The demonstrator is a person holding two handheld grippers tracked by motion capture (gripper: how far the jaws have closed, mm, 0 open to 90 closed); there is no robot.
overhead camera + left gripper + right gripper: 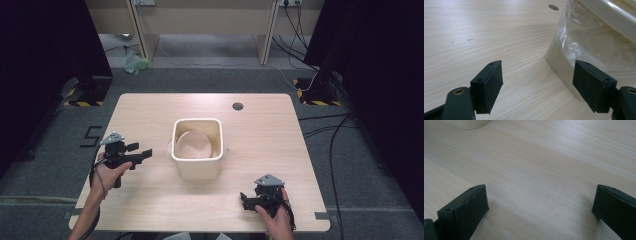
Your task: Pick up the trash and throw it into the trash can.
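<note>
**Both tongs wide, the bin between them**

I stand at a pale wooden table [150, 210] with a gripper in each hand. In the middle of the table sits a cream square bin [197, 167], upright, its rim rounded at the corners. Inside it, seen from the high view, lies a pinkish round bowl [191, 145], low in the bin and toward its left side. A small dark round hole [238, 106] marks the tabletop behind the bin, near the far edge.

My left gripper [142, 153] hangs over the left part of the table, just beside the bin but not touching it, its jaws pointing toward the bin's left wall. In the left gripper view the two black jaws stand wide apart with bare wood between them; the bin's wall [564, 67] rises close ahead on the right, with a crinkled clear plastic liner [574, 37] draped over its outside.

My right gripper [245, 200] is low over the near right part of the table, well apart from the bin, pointing left. In the right gripper view its jaws gape wide too, nothing between them but wood grain; a curved corner of the bin's base [465, 123] shows at the top left.
</note>
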